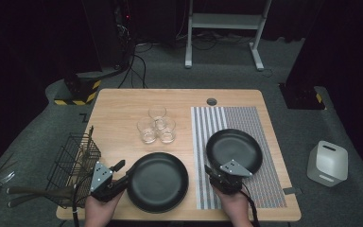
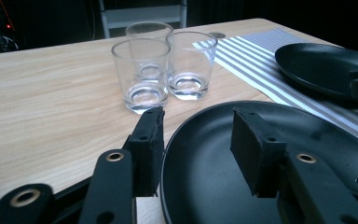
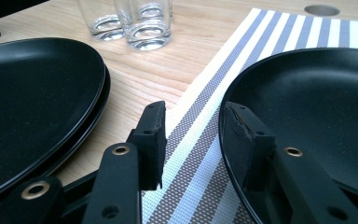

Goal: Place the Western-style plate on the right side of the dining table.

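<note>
Starting at the left edge of the desk (image 1: 118, 101), one black wire basket (image 1: 73, 163) stands there with what look like long wooden-handled utensils lying through it; the dim light leaves their kind and number unclear. Just right of the basket, the left claw (image 2: 196, 140) is held by a hand (image 1: 99, 210) at the near edge. Its jaws stand fairly wide and straddle the left rim of the near black plate (image 1: 157, 181), one jaw outside the rim and one over the plate's inside; the pads do not press on it. In the right gripper view a second rim shows under this plate, so it seems to be a stack of two. Being round, these plates have no long axis; they lie flat, hollow side up.

Behind them, mid-desk, three clear glasses (image 1: 157, 125) stand upright in a tight cluster, touching or nearly so.

Further right, one striped placemat (image 1: 236, 118) lies with its long axis running from the near edge to the far edge. One more black plate (image 1: 234, 147) rests flat on it. The right claw (image 3: 195, 136) sits at this plate's near-left rim, jaws apart, one over the mat and one inside the rim, not clamped.

On the floor to the right stands one white container (image 1: 327, 163).
</note>
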`<action>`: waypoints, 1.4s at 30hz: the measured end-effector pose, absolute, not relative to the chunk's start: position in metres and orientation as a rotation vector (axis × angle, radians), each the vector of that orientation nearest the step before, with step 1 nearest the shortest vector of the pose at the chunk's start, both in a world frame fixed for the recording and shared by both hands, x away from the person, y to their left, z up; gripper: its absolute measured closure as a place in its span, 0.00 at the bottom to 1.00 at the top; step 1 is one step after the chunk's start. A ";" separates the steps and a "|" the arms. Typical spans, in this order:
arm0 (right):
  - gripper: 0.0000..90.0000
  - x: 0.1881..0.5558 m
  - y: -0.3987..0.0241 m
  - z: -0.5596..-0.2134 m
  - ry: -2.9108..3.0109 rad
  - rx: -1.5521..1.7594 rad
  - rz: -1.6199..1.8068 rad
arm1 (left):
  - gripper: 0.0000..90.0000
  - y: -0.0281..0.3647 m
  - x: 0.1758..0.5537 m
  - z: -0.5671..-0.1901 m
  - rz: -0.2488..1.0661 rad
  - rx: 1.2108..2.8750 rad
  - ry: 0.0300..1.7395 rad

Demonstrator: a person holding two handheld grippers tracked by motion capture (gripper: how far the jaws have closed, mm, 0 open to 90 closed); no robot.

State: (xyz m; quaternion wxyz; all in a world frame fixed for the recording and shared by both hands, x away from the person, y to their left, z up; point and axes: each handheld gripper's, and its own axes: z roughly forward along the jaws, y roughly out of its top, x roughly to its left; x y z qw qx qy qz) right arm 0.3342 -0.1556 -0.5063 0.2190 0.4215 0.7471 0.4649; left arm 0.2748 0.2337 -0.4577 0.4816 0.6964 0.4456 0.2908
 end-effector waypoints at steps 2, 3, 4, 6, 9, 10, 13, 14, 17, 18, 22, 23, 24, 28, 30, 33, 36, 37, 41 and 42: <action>0.67 0.334 -0.157 -0.505 2.067 1.169 1.302 | 0.55 0.232 0.275 -0.454 0.715 1.689 1.080; 0.67 0.333 -0.157 -0.505 2.070 1.164 1.295 | 0.53 0.232 0.276 -0.452 0.712 1.684 1.082; 0.67 0.333 -0.157 -0.505 2.075 1.159 1.289 | 0.53 0.231 0.276 -0.451 0.709 1.682 1.081; 0.66 0.333 -0.157 -0.505 2.080 1.174 1.277 | 0.52 0.230 0.277 -0.447 0.708 1.689 1.078; 0.67 0.333 -0.157 -0.505 2.078 1.169 1.269 | 0.51 0.230 0.276 -0.441 0.702 1.686 1.070; 0.67 0.332 -0.157 -0.505 2.078 1.169 1.275 | 0.50 0.230 0.276 -0.439 0.700 1.686 1.062; 0.65 0.332 -0.156 -0.505 2.073 1.169 1.276 | 0.48 0.229 0.273 -0.432 0.704 1.680 1.046; 0.64 0.331 -0.156 -0.505 2.076 1.172 1.277 | 0.48 0.229 0.273 -0.430 0.708 1.676 1.043; 0.61 0.331 -0.156 -0.505 2.080 1.180 1.294 | 0.48 0.232 0.269 -0.421 0.709 1.654 1.037; 0.61 0.331 -0.157 -0.505 2.081 1.191 1.305 | 0.48 0.233 0.268 -0.419 0.714 1.650 1.035; 0.57 0.331 -0.157 -0.505 2.089 1.198 1.326 | 0.48 0.236 0.264 -0.410 0.726 1.626 1.030; 0.57 0.331 -0.156 -0.506 2.093 1.196 1.329 | 0.48 0.237 0.263 -0.409 0.727 1.623 1.028; 0.57 0.331 -0.155 -0.506 2.094 1.197 1.332 | 0.48 0.237 0.262 -0.408 0.729 1.621 1.026; 0.55 0.330 -0.152 -0.507 2.107 1.185 1.334 | 0.48 0.238 0.257 -0.403 0.734 1.617 1.018; 0.55 0.330 -0.151 -0.508 2.111 1.175 1.334 | 0.48 0.239 0.255 -0.401 0.736 1.615 1.016; 0.55 0.330 -0.150 -0.508 2.115 1.173 1.332 | 0.48 0.240 0.252 -0.397 0.732 1.611 1.015; 0.55 0.330 -0.150 -0.509 2.120 1.172 1.331 | 0.48 0.240 0.248 -0.393 0.736 1.611 1.006; 0.55 0.330 -0.150 -0.509 2.121 1.173 1.331 | 0.48 0.239 0.248 -0.392 0.730 1.613 1.002; 0.55 0.330 -0.149 -0.509 2.122 1.174 1.331 | 0.48 0.233 0.244 -0.383 0.736 1.623 0.978; 0.55 0.329 -0.150 -0.509 2.121 1.176 1.332 | 0.48 0.232 0.244 -0.381 0.735 1.625 0.974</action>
